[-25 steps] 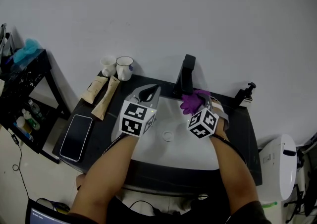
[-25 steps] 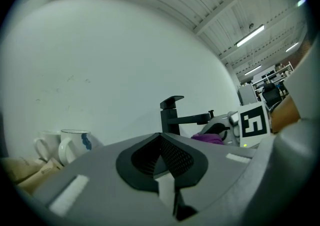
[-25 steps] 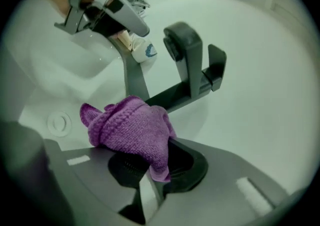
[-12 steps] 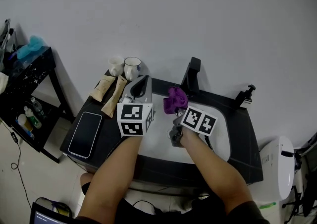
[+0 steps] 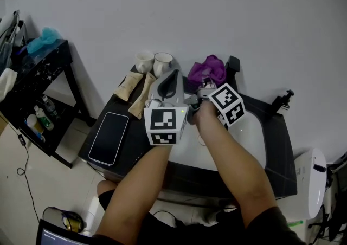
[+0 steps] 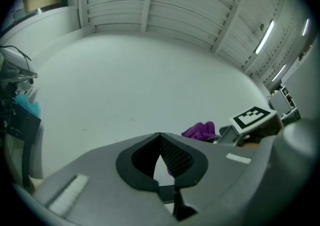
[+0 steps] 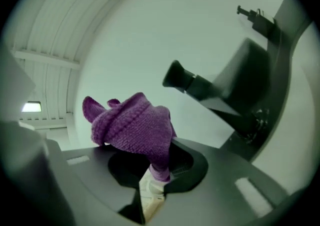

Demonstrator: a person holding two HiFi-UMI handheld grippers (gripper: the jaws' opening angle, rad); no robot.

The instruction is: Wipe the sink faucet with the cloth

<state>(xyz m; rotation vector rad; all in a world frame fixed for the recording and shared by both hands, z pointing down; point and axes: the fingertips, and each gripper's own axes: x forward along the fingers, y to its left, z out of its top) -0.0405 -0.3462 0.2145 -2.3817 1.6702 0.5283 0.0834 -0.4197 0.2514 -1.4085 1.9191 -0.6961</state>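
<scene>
A purple knitted cloth [image 5: 207, 69] is bunched in my right gripper [image 5: 206, 82], which is shut on it and held up just left of the black faucet [image 5: 233, 65]. The cloth hides most of the faucet in the head view. In the right gripper view the cloth [image 7: 132, 125] covers the jaw tips of my right gripper [image 7: 155, 167], with the faucet's spout [image 7: 192, 82] to the upper right, apart from it. My left gripper [image 5: 171, 84] is raised beside the right one, shut and empty. In the left gripper view it [image 6: 160, 140] faces the bare wall, with the cloth [image 6: 200, 131] at its right.
A white sink basin [image 5: 255, 143] sits in a black counter [image 5: 282, 171]. A soap dispenser [image 5: 284, 100] stands at the back right. Two cups [image 5: 153, 63], two tubes [image 5: 138, 91] and a phone [image 5: 110, 138] lie on the left. A black shelf [image 5: 40, 76] stands farther left.
The right gripper has lifted the cloth from low at the faucet's foot, swung it left, and raised it to the faucet's top. The left gripper has risen too.
</scene>
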